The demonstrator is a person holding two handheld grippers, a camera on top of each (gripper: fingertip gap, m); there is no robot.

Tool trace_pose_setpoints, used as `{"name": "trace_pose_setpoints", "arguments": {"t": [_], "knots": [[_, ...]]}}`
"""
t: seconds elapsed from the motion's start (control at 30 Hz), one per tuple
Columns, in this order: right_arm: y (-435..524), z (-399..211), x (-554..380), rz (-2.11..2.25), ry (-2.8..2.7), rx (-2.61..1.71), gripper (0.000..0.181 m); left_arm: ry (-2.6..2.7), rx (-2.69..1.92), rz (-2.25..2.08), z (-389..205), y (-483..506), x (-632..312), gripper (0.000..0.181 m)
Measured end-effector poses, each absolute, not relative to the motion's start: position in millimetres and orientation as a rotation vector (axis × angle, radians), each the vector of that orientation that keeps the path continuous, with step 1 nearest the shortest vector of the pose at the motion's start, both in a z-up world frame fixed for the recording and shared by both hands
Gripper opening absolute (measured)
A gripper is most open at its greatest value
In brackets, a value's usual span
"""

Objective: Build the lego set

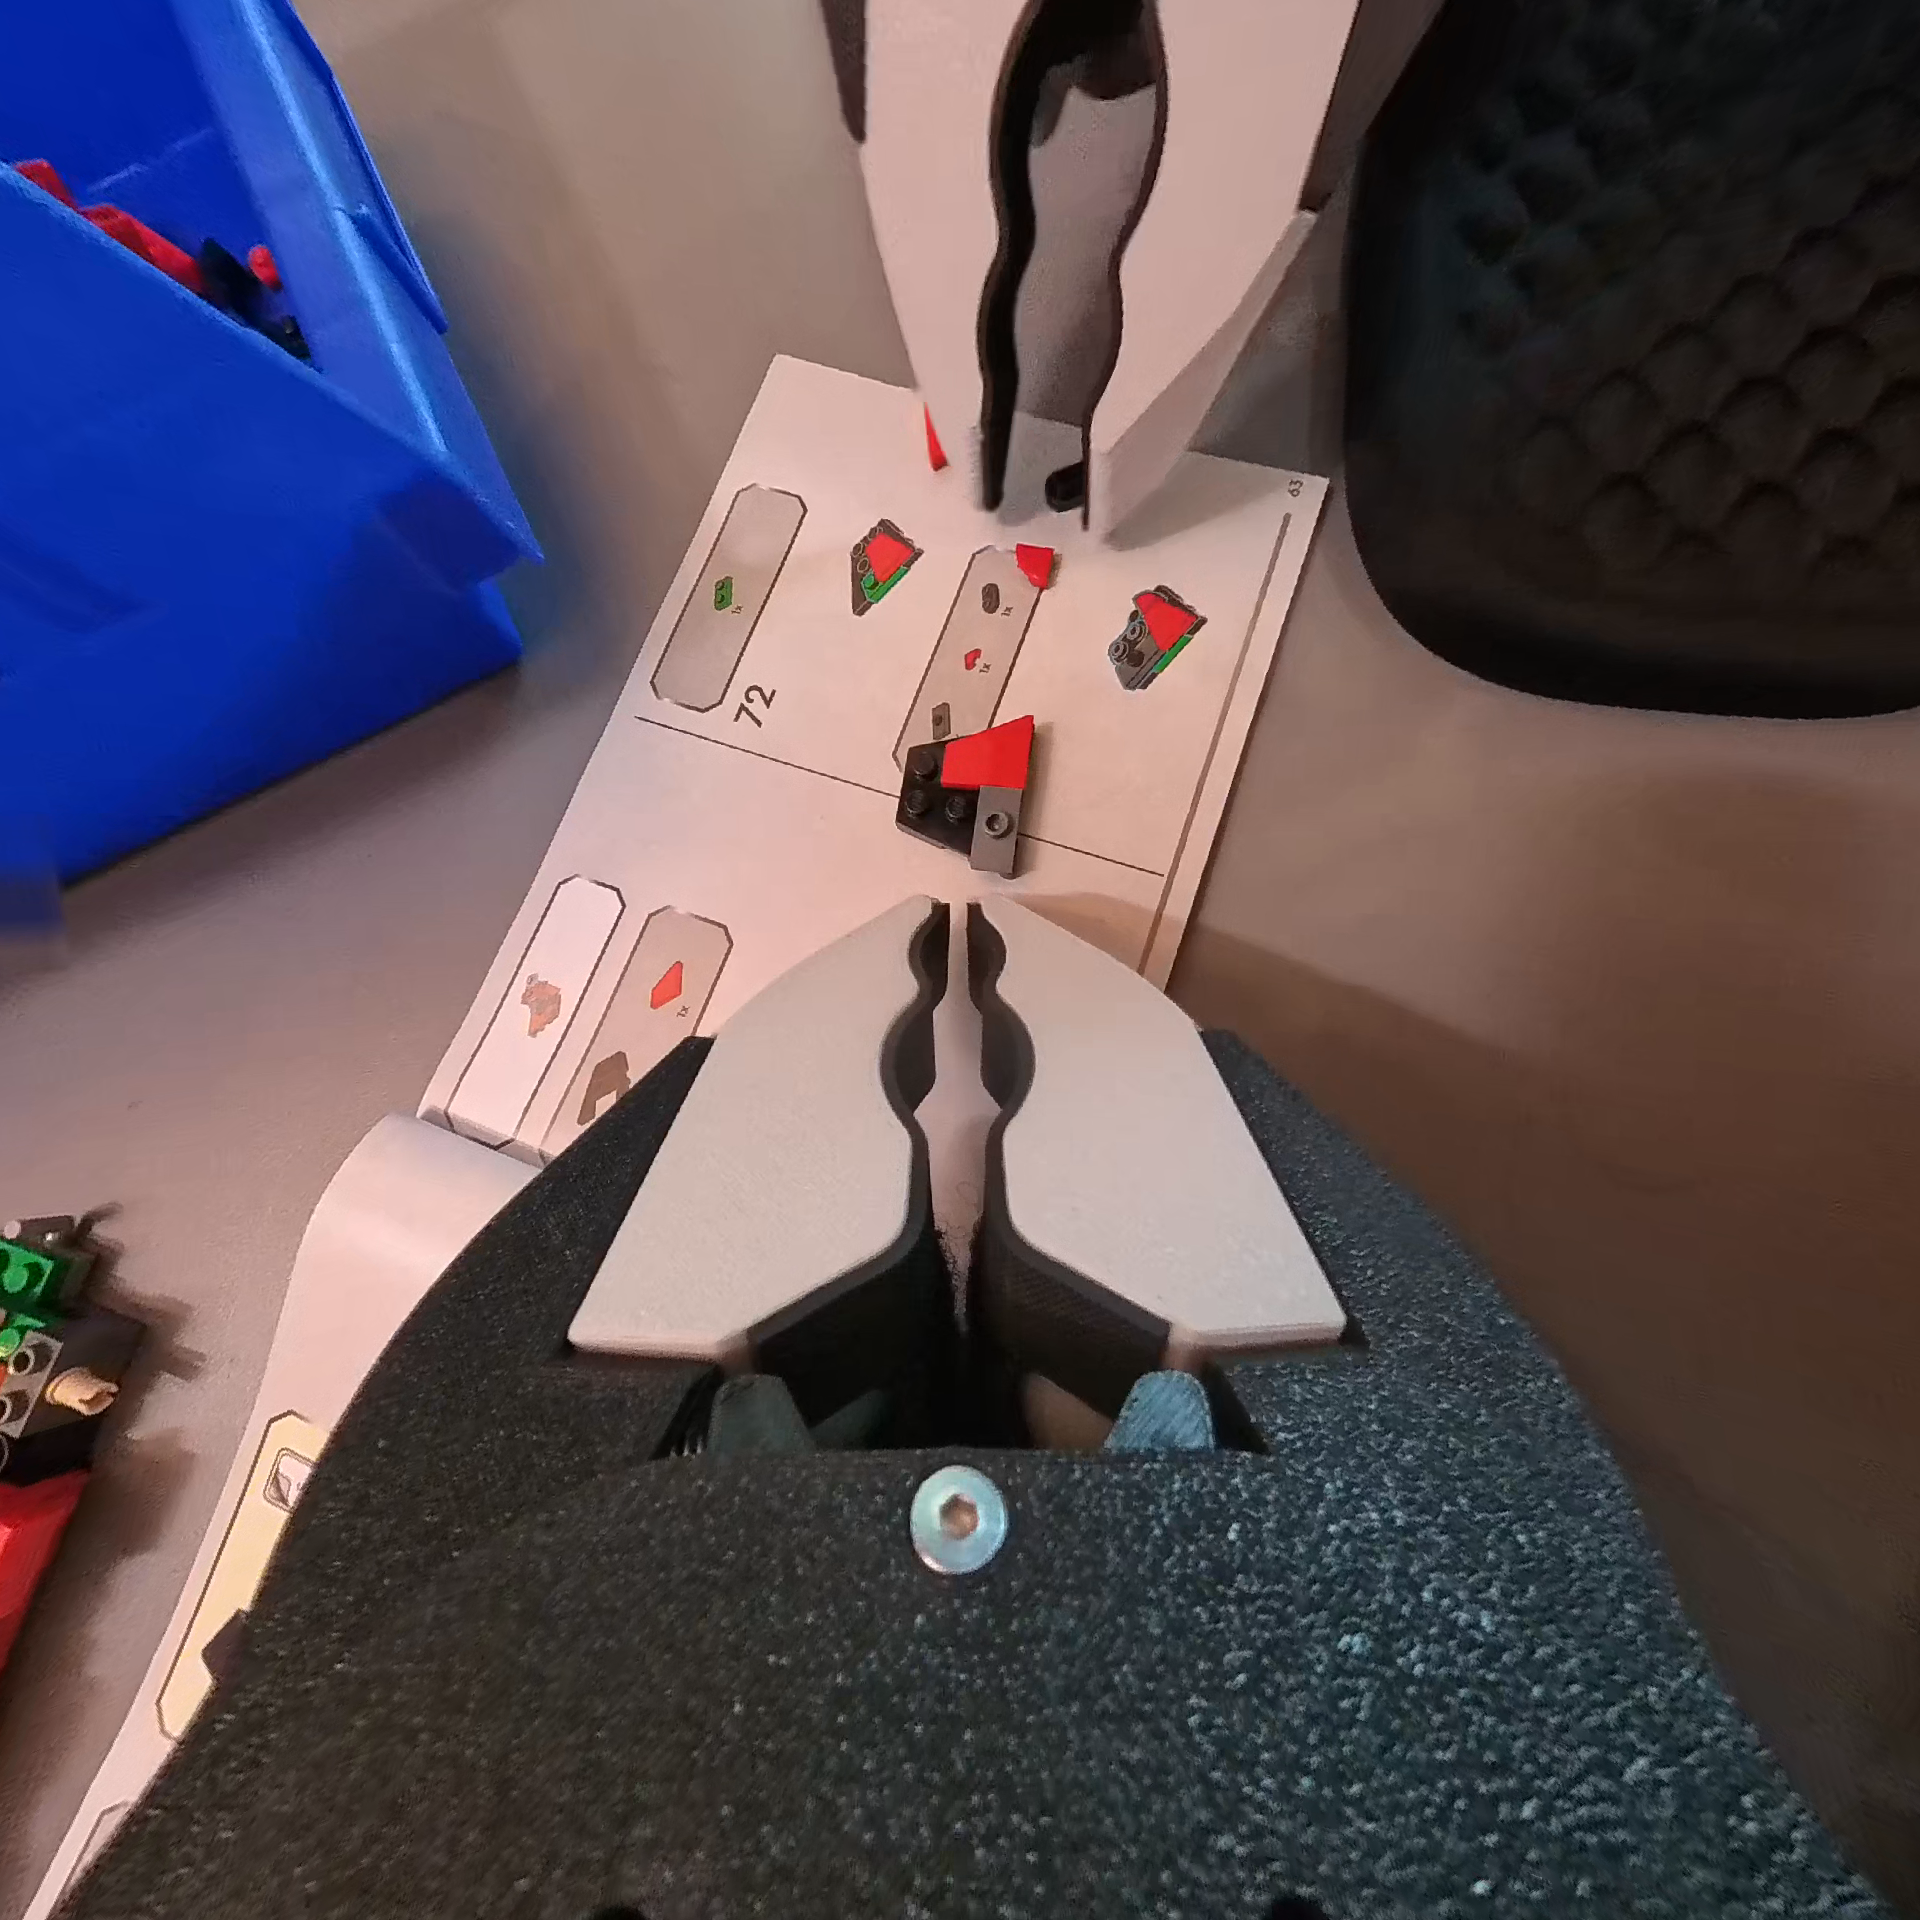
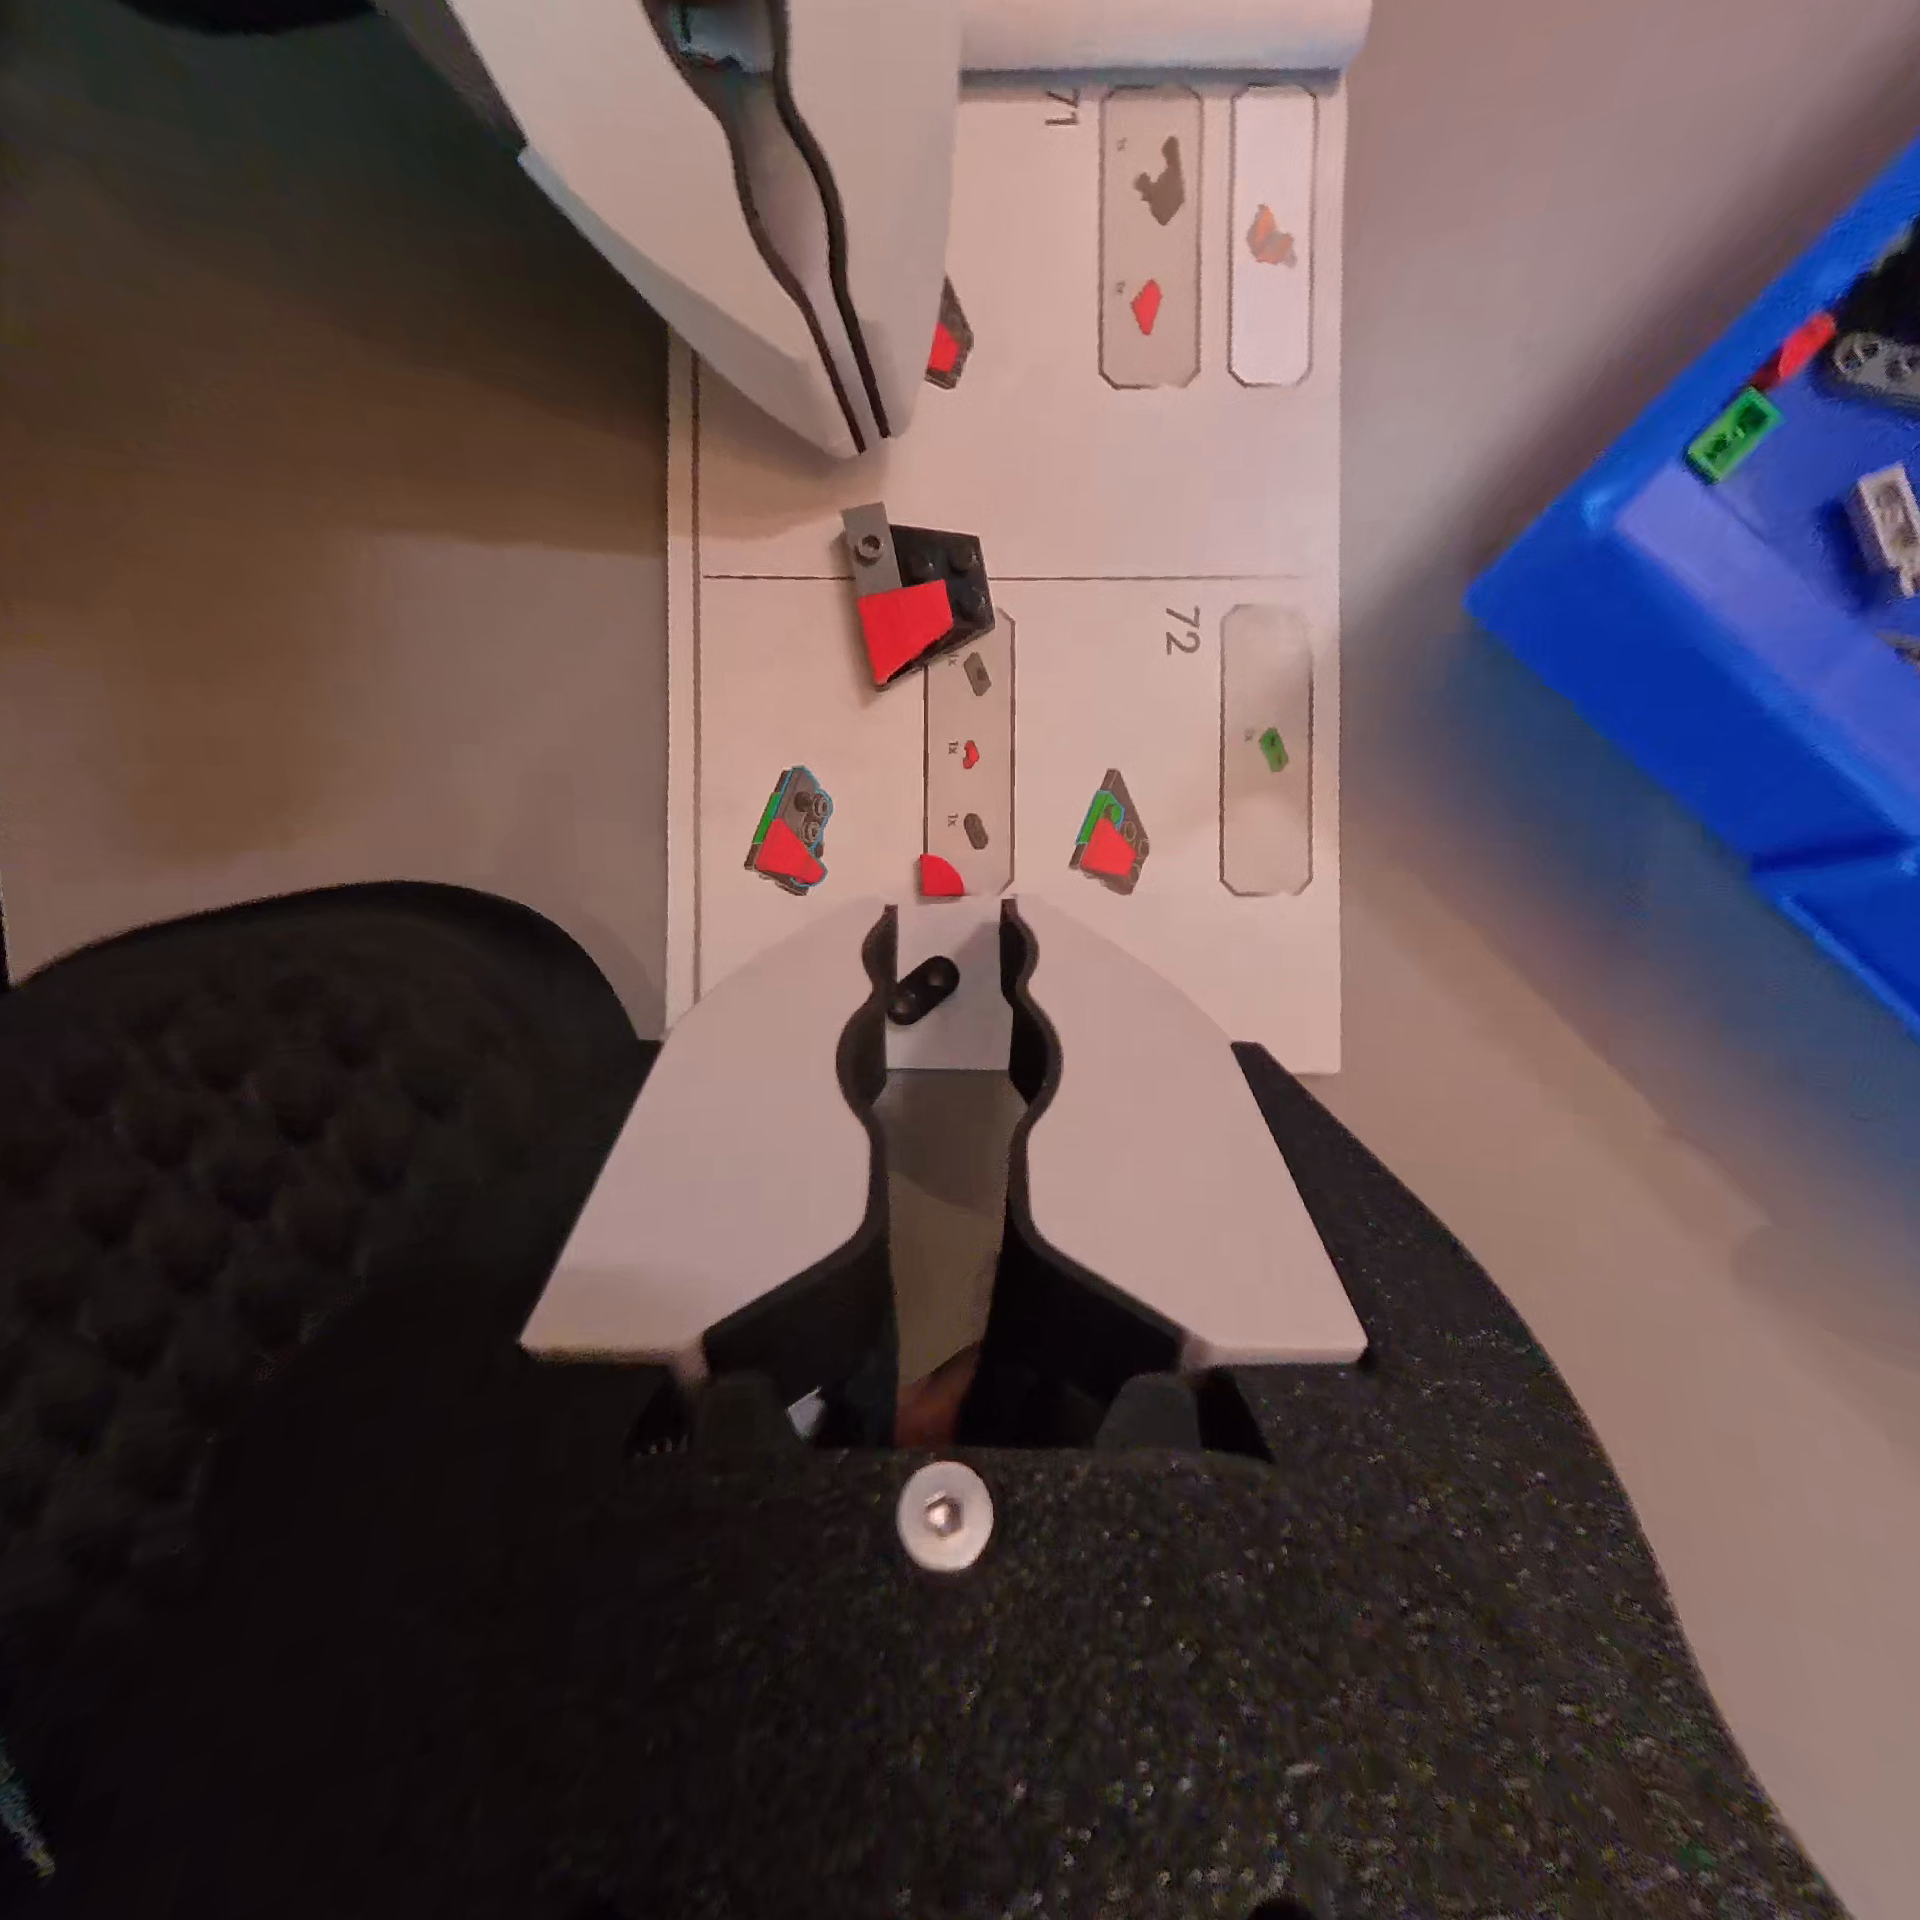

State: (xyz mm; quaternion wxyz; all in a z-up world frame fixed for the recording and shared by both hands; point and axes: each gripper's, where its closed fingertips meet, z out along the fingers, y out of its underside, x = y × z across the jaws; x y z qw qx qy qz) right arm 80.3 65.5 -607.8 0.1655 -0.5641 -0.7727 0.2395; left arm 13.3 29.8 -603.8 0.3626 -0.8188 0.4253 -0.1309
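Observation:
A small assembly [image 1: 966, 790] of a black plate, a red wedge and a grey plate lies on the open instruction booklet [image 1: 810, 831]. My left gripper [image 1: 958, 914] is shut and empty, its tips just short of the assembly. My right gripper [image 2: 945, 920] is open, its tips low over the page. A small black piece [image 2: 923, 987] lies on the page between its fingers, touching neither. A small red quarter-round piece [image 2: 940, 876] lies just beyond its tips. In the right wrist view the assembly [image 2: 914, 597] sits between the two grippers, with the left gripper [image 2: 868, 442] beyond it.
A blue bin [image 1: 208, 520] of loose bricks stands beside the booklet; it also shows in the right wrist view [image 2: 1714, 623]. A black textured mat [image 1: 1662, 364] lies on the other side. A partly built model [image 1: 42, 1351] sits at the lower left on the grey table. Left tips to right tips: about 8 cm.

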Motion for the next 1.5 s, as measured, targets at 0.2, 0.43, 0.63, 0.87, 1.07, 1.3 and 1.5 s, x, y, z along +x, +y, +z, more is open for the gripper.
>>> {"name": "trace_pose_setpoints", "arguments": {"t": [0.2,0.43,0.63,0.87,1.07,1.3,1.5], "knots": [[65.1,-610.6,76.6,0.806,-2.328,-1.483,0.018,1.072,-2.098,-0.355,-600.6,30.8,12.7,0.002],[54.8,-609.0,79.2,0.816,-2.311,-1.435,0.02,1.083,-2.099,-0.351,-601.4,30.0,13.0,0.003],[46.2,-607.2,86.4,0.851,-2.299,-1.474,0.015,1.084,-2.099,-0.347,-601.5,30.0,12.9,0.003],[60.4,-609.9,78.7,0.766,-2.216,-1.479,0.016,1.089,-2.102,-0.344,-602.5,29.7,13.1,0.003],[48.4,-608.5,82.3,0.798,-2.252,-1.489,0.014,1.084,-2.105,-0.349,-602.3,30.0,12.8,0.003],[59.9,-607.4,77.9,0.593,-2.226,-1.609,0.014,1.08,-2.108,-0.349,-602.7,30.4,12.3,0.003],[55.7,-609.9,77.2,0.495,-2.193,-1.736,0.014,1.074,-2.107,-0.35,-602.3,30.9,11.8,0.003]]}}
